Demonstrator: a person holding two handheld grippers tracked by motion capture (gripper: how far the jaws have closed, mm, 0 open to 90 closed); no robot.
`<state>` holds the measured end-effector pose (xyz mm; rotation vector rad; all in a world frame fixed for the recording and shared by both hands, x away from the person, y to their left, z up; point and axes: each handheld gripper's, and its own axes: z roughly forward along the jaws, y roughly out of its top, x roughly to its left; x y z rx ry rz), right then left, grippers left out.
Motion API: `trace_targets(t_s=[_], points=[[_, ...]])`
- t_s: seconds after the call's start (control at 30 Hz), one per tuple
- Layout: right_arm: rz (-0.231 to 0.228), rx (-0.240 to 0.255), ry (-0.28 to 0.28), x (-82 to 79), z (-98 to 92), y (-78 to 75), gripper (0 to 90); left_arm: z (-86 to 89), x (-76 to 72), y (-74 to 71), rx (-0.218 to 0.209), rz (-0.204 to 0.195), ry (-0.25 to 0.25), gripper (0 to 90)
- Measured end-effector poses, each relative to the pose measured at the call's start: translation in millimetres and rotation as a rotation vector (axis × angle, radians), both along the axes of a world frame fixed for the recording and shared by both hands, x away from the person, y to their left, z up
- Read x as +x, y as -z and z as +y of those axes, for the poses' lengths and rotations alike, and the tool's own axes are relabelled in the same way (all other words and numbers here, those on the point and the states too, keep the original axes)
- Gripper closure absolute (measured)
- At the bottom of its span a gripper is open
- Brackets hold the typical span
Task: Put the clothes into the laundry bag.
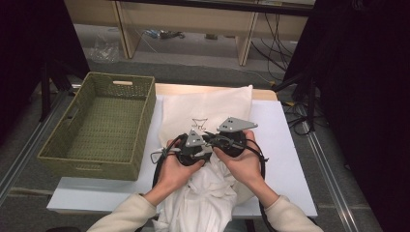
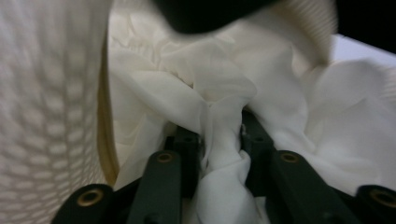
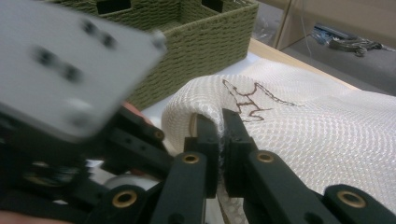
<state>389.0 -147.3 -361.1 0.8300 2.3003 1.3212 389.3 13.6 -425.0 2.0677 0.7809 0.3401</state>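
Two grippers at mesh bag (image 3: 299,121), left gripper (image 2: 219,140) pinching white cloth (image 2: 224,154), right gripper (image 3: 220,135) clamping bag's edge

A lab or workroom is suggested: loose cables (image 1: 273,29) are seen on the grey floor (image 1: 193,60) beyond the counter's (image 1: 285,145) far edge, beneath plain wooden shelving (image 1: 193,19), with dark curtains (image 1: 367,96) hung at both sides.

The jaws of both grippers are hidden in the high view beneath the hands and grey plates. The white cloth (image 1: 205,203) is cut off by the bottom edge there. In the left gripper view, a dark blurred shape (image 2: 210,11) at the top cannot be identified. The left gripper's plate (image 3: 70,60) is blurred in the right gripper view.
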Motion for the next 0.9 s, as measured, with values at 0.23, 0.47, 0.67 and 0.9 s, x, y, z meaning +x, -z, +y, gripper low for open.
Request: trace_targets(t_s=[0.23,0.47,0.67,0.9], points=[[0.016,0.014,0.029,7.1,-9.7,0.5,88.3,7.8,-16.1,-10.6,0.054,-0.038,0.023,32.2],[0.008,0.005,0.047,6.7,-11.3,-1.4,88.2,30.3,-45.3,-26.4,0.074,-0.031,0.049,19.9],[0.007,-0.002,0.054,6.9,-10.8,-1.1,88.1,31.0,-42.4,-3.1,0.116,0.036,0.041,24.2],[0.037,0.015,0.053,6.7,-11.0,-0.4,88.1,13.5,-32.4,21.1,0.155,0.095,0.068,35.1]])
